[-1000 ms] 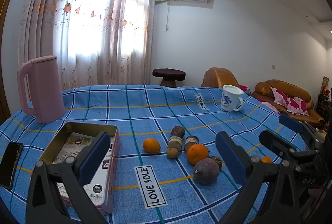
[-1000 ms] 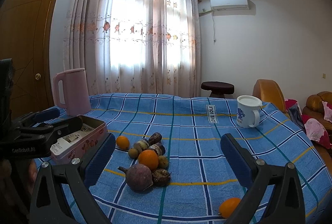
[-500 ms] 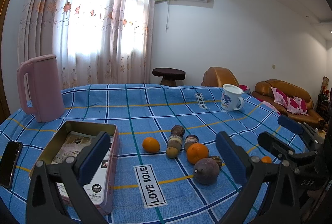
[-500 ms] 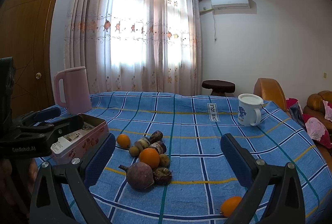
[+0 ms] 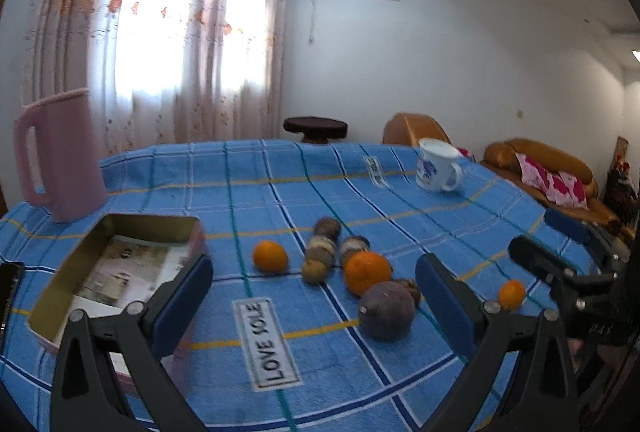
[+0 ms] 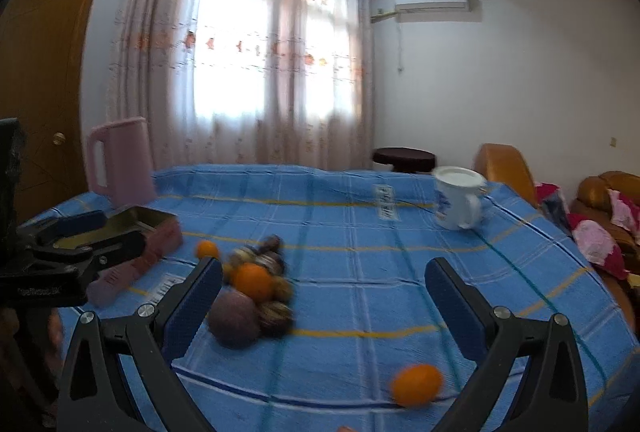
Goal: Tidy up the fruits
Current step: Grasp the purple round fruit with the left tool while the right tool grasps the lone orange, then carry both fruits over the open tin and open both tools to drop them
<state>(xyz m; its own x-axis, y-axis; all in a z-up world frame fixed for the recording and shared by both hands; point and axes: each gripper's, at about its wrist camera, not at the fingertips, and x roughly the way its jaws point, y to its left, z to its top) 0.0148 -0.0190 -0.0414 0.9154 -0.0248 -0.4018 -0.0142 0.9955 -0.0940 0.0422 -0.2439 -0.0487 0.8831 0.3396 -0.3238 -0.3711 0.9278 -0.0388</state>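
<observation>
Hovering with jaws wide and empty, both grippers, left gripper (image 5: 314, 290) and right gripper (image 6: 324, 290), face free blue tablecloth (image 6: 380, 272), fruit pile (image 6: 252, 292) at ten o'clock.

On the table (image 5: 280, 168) a cluster of fruits (image 5: 348, 272) lies near the middle, with the open tin (image 5: 100, 272) to its left and a jug (image 5: 60, 156) behind the tin. A mug (image 5: 436, 170) stands far back on the right. One small fruit (image 5: 511, 294) lies apart, right of the cluster.

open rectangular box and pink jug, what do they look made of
Open rectangular box: likely tin-plate metal; its inner walls have a dull gold sheen, the outside is pink. Tall pink jug: probably matte plastic, with an even, glare-free colour and a moulded handle.
</observation>
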